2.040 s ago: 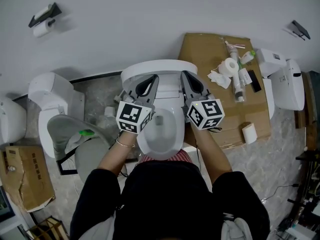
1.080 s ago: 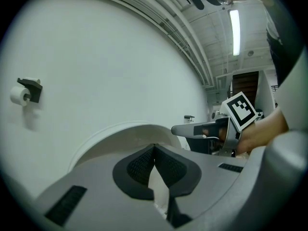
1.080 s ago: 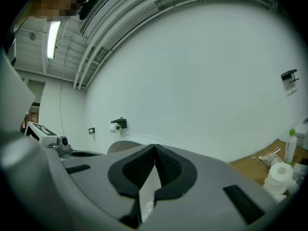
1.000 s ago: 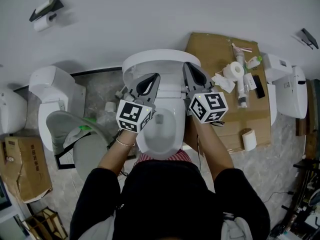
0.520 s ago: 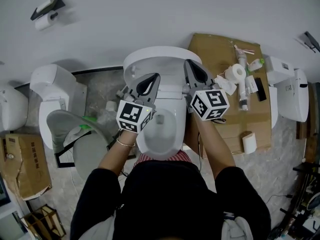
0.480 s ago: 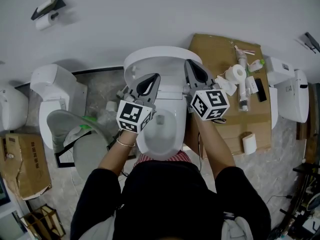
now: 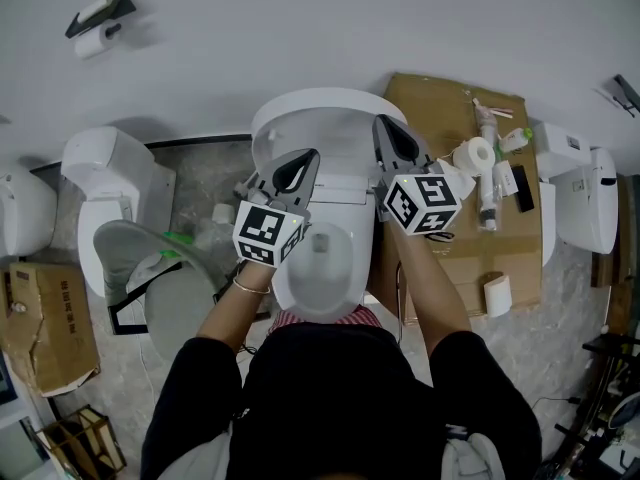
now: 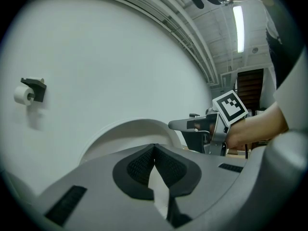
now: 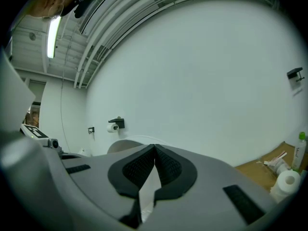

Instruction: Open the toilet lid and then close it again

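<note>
A plain white wall [image 7: 300, 28] runs behind, with a toilet-paper holder [image 7: 95, 28] fixed at the left and a dark bracket [image 7: 625, 93] far right. The floor [image 7: 200, 180] is grey mottled stone. Spare white toilets [image 7: 100, 173] stand on either side. A cardboard sheet [image 7: 420, 98] lies at the right, a cardboard box [image 7: 45, 328] lower left. A tube light [image 8: 238, 28] glows overhead.

Black top [image 7: 330, 398], grey left gripper [image 7: 300, 160] and right gripper [image 7: 388, 128].
Black-and-white marker cubes [image 7: 266, 233]; thin bracelet [image 7: 247, 288] at 8 o'clock; ribbed black pads [image 8: 138, 168].
</note>
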A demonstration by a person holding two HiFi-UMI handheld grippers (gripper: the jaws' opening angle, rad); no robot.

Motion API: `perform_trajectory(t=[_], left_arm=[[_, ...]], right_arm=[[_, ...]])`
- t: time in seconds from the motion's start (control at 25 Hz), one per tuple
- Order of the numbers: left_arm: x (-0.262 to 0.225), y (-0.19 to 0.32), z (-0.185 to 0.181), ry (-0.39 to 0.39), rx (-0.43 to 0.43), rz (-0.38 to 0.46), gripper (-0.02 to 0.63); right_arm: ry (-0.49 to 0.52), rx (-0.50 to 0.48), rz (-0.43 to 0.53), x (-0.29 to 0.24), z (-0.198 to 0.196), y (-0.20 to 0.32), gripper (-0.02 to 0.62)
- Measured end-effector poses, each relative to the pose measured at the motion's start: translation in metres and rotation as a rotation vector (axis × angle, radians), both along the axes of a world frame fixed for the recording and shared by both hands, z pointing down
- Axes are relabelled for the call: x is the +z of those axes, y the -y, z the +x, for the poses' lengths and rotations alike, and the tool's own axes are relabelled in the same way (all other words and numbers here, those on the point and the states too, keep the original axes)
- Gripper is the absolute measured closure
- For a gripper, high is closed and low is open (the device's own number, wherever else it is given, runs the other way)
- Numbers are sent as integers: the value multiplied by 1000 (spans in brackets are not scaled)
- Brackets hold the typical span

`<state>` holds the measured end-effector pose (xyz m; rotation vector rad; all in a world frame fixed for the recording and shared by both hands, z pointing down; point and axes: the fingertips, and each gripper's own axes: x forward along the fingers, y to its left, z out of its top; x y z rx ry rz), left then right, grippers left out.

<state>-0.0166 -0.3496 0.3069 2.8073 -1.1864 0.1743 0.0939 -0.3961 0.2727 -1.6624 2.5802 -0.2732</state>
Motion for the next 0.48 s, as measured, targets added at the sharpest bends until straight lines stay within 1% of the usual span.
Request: perform_trajectory(t=[0.16,0.36,0.48], left_arm=[[3,3,0,0,10,-4,603],[4,5,4,47,32,20,603],[5,6,6,34,37,15,603]], right_arm=[[2,4,-2,1,2,9,575],[6,5,-3,1,3,18,575],[3,6,-3,2,3,23,575]])
